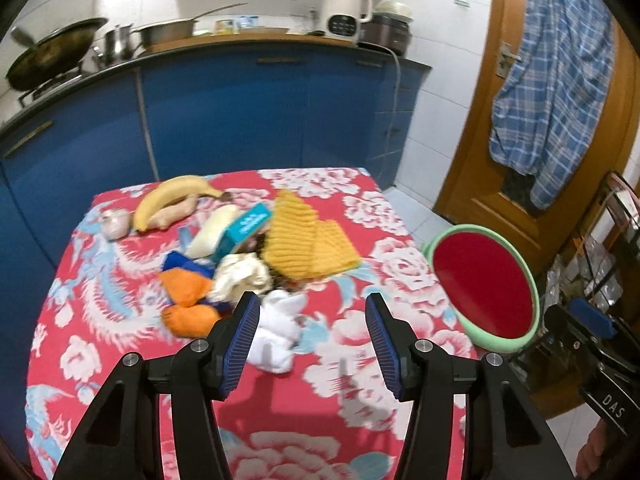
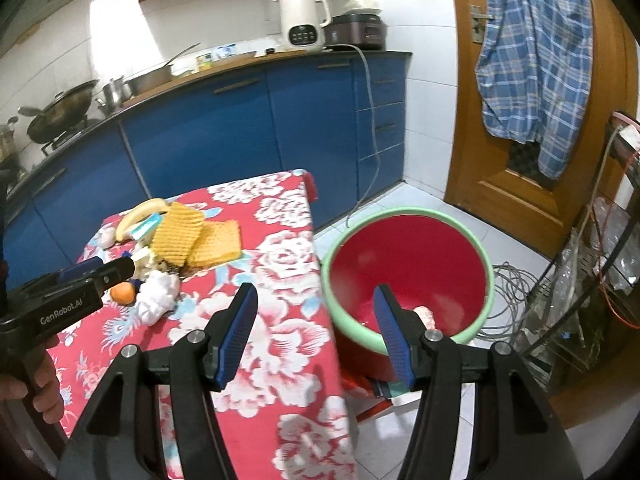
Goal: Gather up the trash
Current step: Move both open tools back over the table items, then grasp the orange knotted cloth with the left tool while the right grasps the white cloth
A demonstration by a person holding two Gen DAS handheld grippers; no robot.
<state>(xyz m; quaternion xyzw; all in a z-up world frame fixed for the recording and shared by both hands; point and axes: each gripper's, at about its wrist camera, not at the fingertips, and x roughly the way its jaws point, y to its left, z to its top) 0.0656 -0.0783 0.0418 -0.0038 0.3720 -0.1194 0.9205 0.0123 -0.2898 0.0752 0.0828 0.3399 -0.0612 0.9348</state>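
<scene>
Left gripper (image 1: 312,344) is released: both blue pads stand apart with nothing between them. It hangs over the worktop (image 1: 352,400), which carries a red floral cloth. Just ahead of its left pad lies a crumpled white tissue (image 1: 278,332). Beyond the tissue sits the trash pile: orange peel pieces (image 1: 186,286), a cream crumpled wrapper (image 1: 244,272), a teal carton (image 1: 246,228) and a yellow knitted cloth (image 1: 308,240). Farther ahead, at the far edge, lies a banana (image 1: 176,196).

Right gripper (image 2: 316,338) is likewise released, holding nothing. Its left pad sits over the worktop edge; its right pad sits over the red basin with the green rim (image 2: 404,216), which stands beside the worktop, to the right of the left gripper. A pale item (image 2: 425,315) lies inside the basin, partly hidden behind the right pad. A hand (image 2: 38,380) grips the left gripper's handle at the lower left of the right wrist view.
</scene>
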